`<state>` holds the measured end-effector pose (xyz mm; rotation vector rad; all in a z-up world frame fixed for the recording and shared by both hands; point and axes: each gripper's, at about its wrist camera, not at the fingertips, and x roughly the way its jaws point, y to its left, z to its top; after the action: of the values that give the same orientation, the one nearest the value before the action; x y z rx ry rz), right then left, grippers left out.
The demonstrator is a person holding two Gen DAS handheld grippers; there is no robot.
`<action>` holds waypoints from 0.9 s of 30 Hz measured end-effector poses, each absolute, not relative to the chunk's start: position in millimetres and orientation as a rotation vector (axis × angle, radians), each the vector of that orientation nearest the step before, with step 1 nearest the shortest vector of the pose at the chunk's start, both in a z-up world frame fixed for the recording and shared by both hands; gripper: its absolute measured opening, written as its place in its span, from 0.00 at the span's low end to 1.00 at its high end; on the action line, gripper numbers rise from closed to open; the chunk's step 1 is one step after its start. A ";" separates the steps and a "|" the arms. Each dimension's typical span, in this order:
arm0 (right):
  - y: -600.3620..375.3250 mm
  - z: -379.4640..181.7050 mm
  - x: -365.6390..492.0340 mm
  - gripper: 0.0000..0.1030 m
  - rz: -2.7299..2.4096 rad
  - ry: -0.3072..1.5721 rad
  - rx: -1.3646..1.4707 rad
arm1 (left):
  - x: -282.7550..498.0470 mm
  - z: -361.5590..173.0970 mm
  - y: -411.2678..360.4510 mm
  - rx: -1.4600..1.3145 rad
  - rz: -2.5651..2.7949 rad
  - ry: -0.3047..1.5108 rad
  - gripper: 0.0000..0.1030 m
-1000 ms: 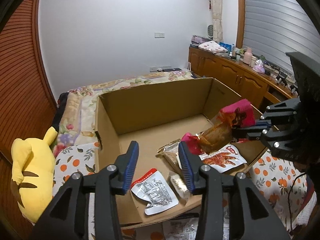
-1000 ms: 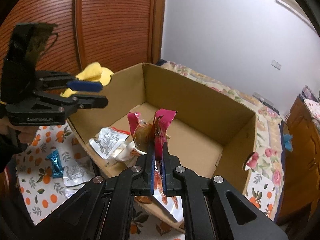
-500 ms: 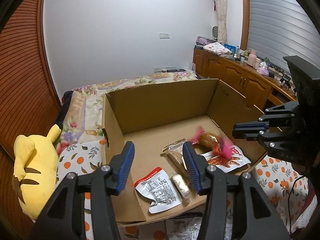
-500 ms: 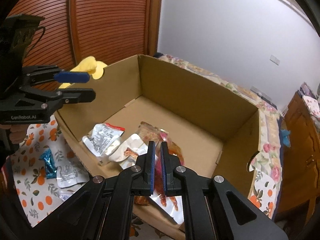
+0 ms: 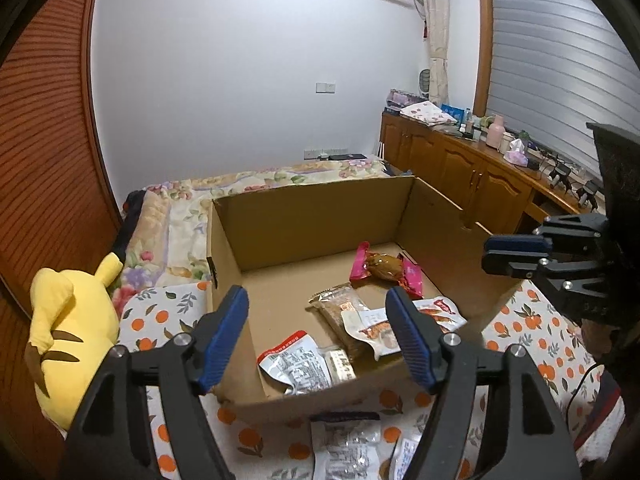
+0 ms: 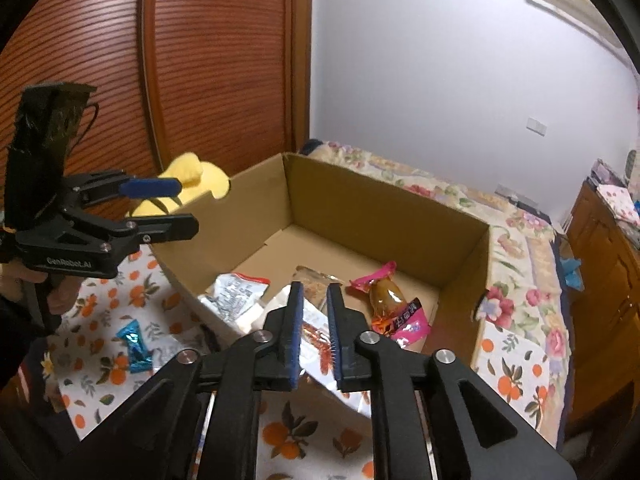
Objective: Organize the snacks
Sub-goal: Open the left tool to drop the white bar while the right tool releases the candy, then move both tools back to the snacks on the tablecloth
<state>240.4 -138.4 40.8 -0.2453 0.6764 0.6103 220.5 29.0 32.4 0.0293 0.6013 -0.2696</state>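
The left gripper (image 5: 318,334) hangs over the near edge of the box (image 5: 312,216), its jaws wide apart and just now opened further, with nothing between them. Ahead of and below these jaws, on the box floor, lie a silver pouch (image 5: 294,364), a small pale packet (image 5: 340,364) touching it, a brown bag (image 5: 340,312) and a white pouch (image 5: 372,328) with red print. Further ahead and a little right lies the pink snack (image 5: 386,266), flat on the box floor.

The right gripper (image 6: 314,334) has its jaws parted by a narrow gap, having just opened slightly, and holds nothing. The pink snack (image 6: 394,306) lies just ahead and right of these jaws, apart from them. Through the gap shows a red-printed pouch (image 6: 316,336) lower down.

Left of the right jaws, outside the box on the orange-print sheet (image 6: 100,320), lies a blue candy (image 6: 134,346). A yellow plush (image 5: 68,332) sits left of the left jaws.
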 end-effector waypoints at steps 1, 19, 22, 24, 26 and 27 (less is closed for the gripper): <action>-140.2 44.1 234.5 0.25 0.606 0.668 -0.242 | 214.4 34.1 27.3 0.035 -0.270 0.594 0.70; -161.8 28.9 139.7 0.58 0.543 0.667 -0.207 | 132.6 8.4 11.7 0.028 -0.320 0.613 0.70; -161.9 9.8 126.5 0.58 0.549 0.707 -0.202 | 126.1 -4.8 9.5 0.030 -0.327 0.633 0.70; -163.2 -2.0 119.4 0.59 0.552 0.732 -0.195 | 122.0 -12.8 7.8 0.037 -0.325 0.647 0.70; -164.2 -13.3 112.5 0.58 0.559 0.756 -0.191 | 117.9 -20.8 6.1 0.038 -0.330 0.663 0.70; -164.2 -18.6 109.2 0.58 0.561 0.766 -0.196 | 116.1 -24.1 6.0 0.036 -0.332 0.670 0.70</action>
<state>109.2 -164.2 -18.6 -0.1958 0.7656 0.5608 116.1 6.0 -24.1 0.0361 0.6695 -0.3323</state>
